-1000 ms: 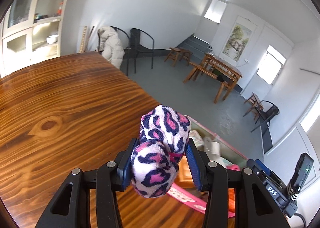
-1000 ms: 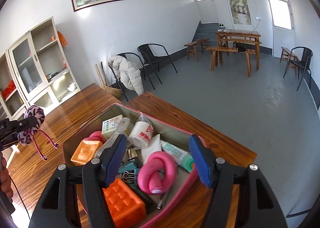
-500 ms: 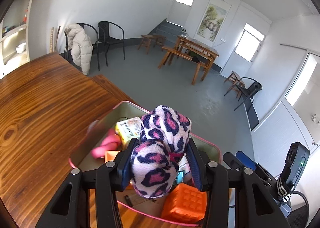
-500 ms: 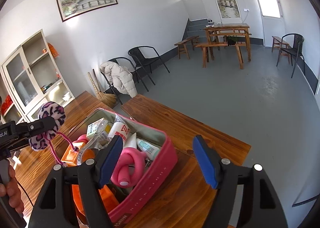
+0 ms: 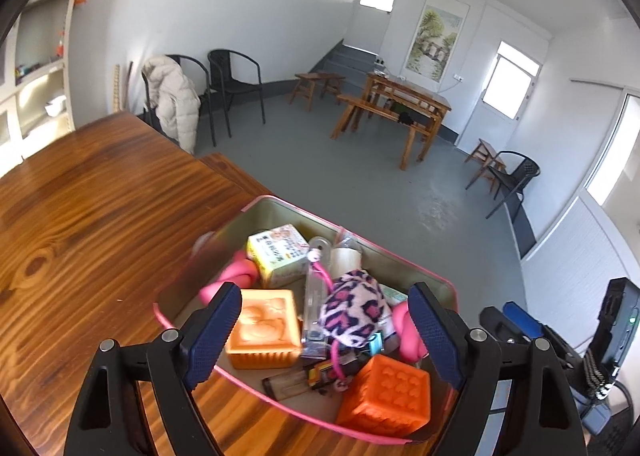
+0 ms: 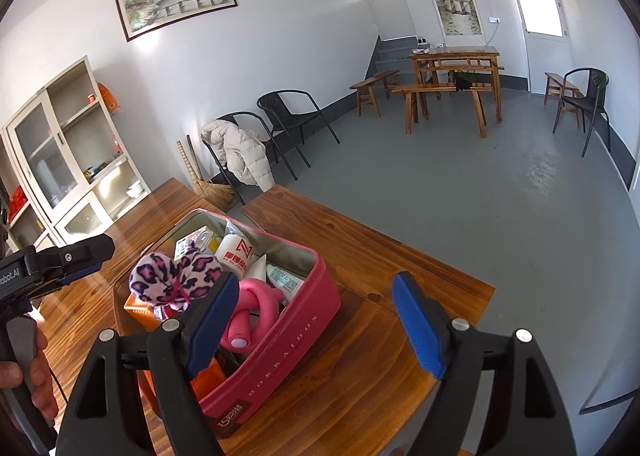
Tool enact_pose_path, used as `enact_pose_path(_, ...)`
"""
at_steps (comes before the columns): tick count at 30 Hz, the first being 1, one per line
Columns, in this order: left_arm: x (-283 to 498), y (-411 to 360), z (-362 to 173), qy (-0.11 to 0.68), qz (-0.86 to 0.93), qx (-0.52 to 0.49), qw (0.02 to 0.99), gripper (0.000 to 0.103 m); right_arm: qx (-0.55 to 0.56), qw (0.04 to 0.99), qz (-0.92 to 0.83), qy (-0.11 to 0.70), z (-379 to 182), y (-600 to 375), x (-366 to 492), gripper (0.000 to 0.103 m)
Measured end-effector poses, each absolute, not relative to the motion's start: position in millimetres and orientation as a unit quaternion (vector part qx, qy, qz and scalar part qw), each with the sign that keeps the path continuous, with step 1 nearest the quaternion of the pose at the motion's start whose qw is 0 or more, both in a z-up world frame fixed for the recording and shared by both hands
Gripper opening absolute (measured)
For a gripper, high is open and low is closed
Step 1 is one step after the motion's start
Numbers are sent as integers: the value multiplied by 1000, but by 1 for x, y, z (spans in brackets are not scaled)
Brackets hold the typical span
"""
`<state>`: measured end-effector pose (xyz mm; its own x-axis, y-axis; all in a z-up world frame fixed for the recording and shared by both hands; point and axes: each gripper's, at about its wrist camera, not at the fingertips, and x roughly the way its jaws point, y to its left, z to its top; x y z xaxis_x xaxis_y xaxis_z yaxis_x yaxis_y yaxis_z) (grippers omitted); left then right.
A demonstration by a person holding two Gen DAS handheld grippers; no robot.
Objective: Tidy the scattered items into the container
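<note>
A pink tin container (image 5: pixel 280 202) sits on the wooden table, full of small items. On top of them lies a pink-and-purple leopard plush toy (image 5: pixel 356 308). My left gripper (image 5: pixel 324 332) hovers over the tin with its jaws opening; the plush lies free below, clear of both pads. The right wrist view shows the same plush (image 6: pixel 172 276) resting in the tin (image 6: pixel 288 336). My right gripper (image 6: pixel 314 324) is also opening above the tin's near corner and holds nothing: its left pad stands over the tin, its right pad over bare table.
Inside the tin are an orange block (image 5: pixel 264 328), an orange cube (image 5: pixel 386 400), a yellow-green box (image 5: pixel 278 252) and a pink ring (image 6: pixel 256 308). The table edge (image 6: pixel 400 240) runs just beyond the tin. A person's hand (image 6: pixel 36 376) holds the left gripper's handle.
My left gripper carried the plush from over the table to above the tin, then spread its jaws and dropped it inside. My right gripper shifted right off the tin and widened a little.
</note>
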<state>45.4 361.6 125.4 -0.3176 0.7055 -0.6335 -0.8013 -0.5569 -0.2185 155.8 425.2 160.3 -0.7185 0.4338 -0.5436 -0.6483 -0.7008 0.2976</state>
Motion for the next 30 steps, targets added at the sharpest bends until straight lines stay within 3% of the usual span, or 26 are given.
enact_pose_path(4, 53, 337, 132, 82, 843, -316, 428, 87, -236, 279, 904, 220, 167, 410, 156, 90)
enact_pose_path(6, 56, 322, 136, 78, 856, -304, 412, 101, -241, 269, 909, 208, 171, 400, 155, 101)
enact_pose_path(7, 58, 313, 138, 72, 862, -297, 404, 103, -240, 266, 911, 202, 173, 395, 156, 103)
enact_pose_path(19, 68, 254, 142, 51, 899, -286, 327, 103, -292, 193, 925, 149, 193, 335, 161, 103)
enact_pose_path(25, 87, 257, 149, 56, 906, -257, 332, 103, -286, 233, 927, 64, 209, 311, 164, 103)
enact_pose_path(30, 97, 277, 145, 73, 895, -272, 347, 103, -281, 237, 927, 74, 211, 322, 170, 103)
